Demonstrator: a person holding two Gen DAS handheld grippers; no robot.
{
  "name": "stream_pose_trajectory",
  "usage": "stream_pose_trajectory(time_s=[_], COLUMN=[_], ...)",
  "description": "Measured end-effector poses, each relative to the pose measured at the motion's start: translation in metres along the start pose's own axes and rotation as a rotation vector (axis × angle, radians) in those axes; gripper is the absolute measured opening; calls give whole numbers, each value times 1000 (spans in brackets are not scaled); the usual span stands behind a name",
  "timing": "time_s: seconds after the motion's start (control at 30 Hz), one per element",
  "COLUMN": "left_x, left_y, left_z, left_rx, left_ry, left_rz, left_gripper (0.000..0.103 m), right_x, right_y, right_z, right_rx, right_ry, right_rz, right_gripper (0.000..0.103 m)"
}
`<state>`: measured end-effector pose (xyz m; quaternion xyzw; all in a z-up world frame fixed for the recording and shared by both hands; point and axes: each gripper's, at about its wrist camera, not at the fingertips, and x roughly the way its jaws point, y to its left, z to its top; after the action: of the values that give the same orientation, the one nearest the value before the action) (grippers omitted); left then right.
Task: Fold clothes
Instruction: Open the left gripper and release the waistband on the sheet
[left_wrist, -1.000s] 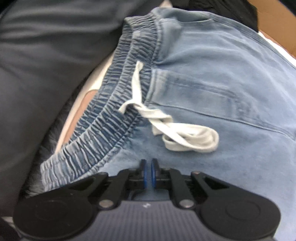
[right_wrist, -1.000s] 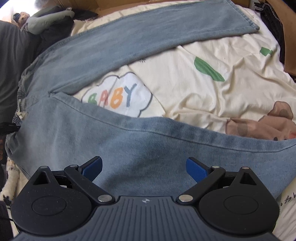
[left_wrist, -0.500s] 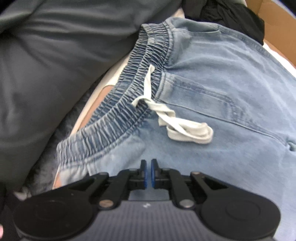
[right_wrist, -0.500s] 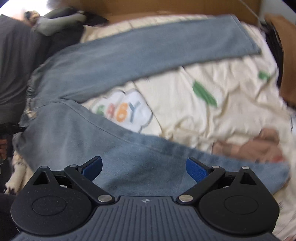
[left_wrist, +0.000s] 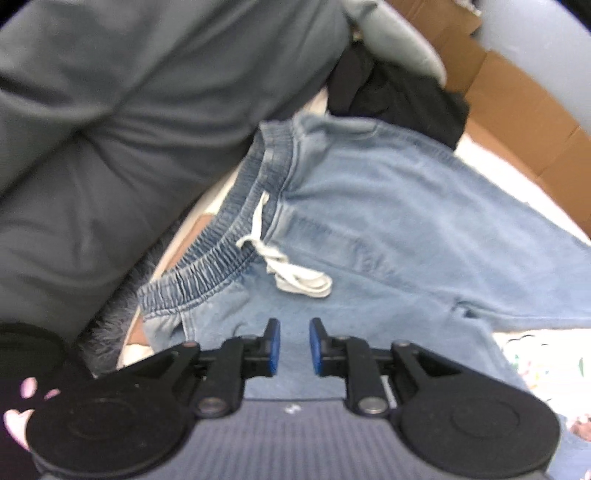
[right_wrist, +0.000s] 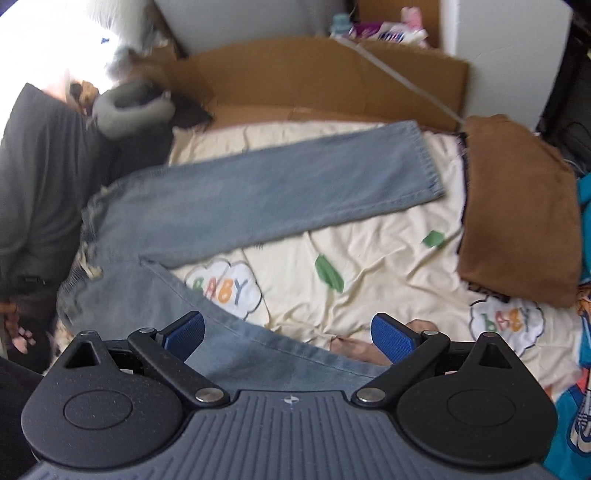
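One pair of light blue jeans (right_wrist: 258, 195) lies spread on a cream printed sheet (right_wrist: 388, 266), legs apart in a V. In the right wrist view the upper leg runs out toward two o'clock to its hemmed cuff, while the lower leg passes under the right gripper (right_wrist: 288, 328), so its far end is cut off by the tool's body. The waistband sits at nine o'clock in that view, too blurred to make out. The left wrist view shows it better: a gathered elastic waistband (left_wrist: 221, 251) with a white drawstring (left_wrist: 291, 273) lying loose on the denim, though the whole frame is soft with blur.

Left gripper (left_wrist: 294, 343) hovers over the denim just below the waistband, its blue pads a narrow gap apart and holding nothing. The right gripper's pads stand wide apart above the lower leg, also empty.

On the sheet, a white cloud patch reads "BABY" (right_wrist: 221, 291) in coloured letters at the crotch of the V; a second cloud patch (right_wrist: 506, 325) at three o'clock has similar letters, only partly legible. A folded brown garment (right_wrist: 517, 206) lies at two o'clock, brown cardboard (right_wrist: 314, 85) stands at twelve, and a grey cushion (left_wrist: 110, 129) fills ten o'clock in the left view.
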<state>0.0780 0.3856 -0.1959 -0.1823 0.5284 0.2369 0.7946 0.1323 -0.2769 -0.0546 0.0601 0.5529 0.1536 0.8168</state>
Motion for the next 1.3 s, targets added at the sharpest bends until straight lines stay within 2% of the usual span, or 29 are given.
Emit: stream_pose_trajectory(time_s=[0.2, 0.23, 0.4, 0.5, 0.67, 0.77, 0.93, 1.0, 1.3], left_x=[-66, -77, -124, -145, -169, -176, -182, -176, -116], left_y=[-11, -11, -18, -17, -10, -12, -24, -32, -53], left_z=[1, -1, -15, -25, -38, -44, -48, -49, -63], left_rx=[3, -8, -28, -56, -133, -156, -173, -154, -107], left_ry=[-65, -75, -107, -112, -111, -94, -90, -93, -25], left_rz=[5, 5, 21, 30, 34, 53, 57, 79, 69], left_gripper=[25, 29, 31, 34, 40, 41, 42, 43, 43], right_x=[-56, -62, -83, -80, -50, -31, 2, 19, 100], right_y=[-31, -38, -74, -101, -142, -165, -183, -185, -196], right_z=[16, 16, 12, -3, -34, -50, -83, -100, -182], right_rx=[42, 53, 120, 192, 235, 299, 364, 374, 519], right_ry=[-32, -40, -79, -90, -50, -30, 3, 35, 161], right_rz=[36, 43, 87, 117, 166, 213, 271, 276, 244], right_gripper=[100, 100, 100, 100, 97, 92, 85, 79, 74])
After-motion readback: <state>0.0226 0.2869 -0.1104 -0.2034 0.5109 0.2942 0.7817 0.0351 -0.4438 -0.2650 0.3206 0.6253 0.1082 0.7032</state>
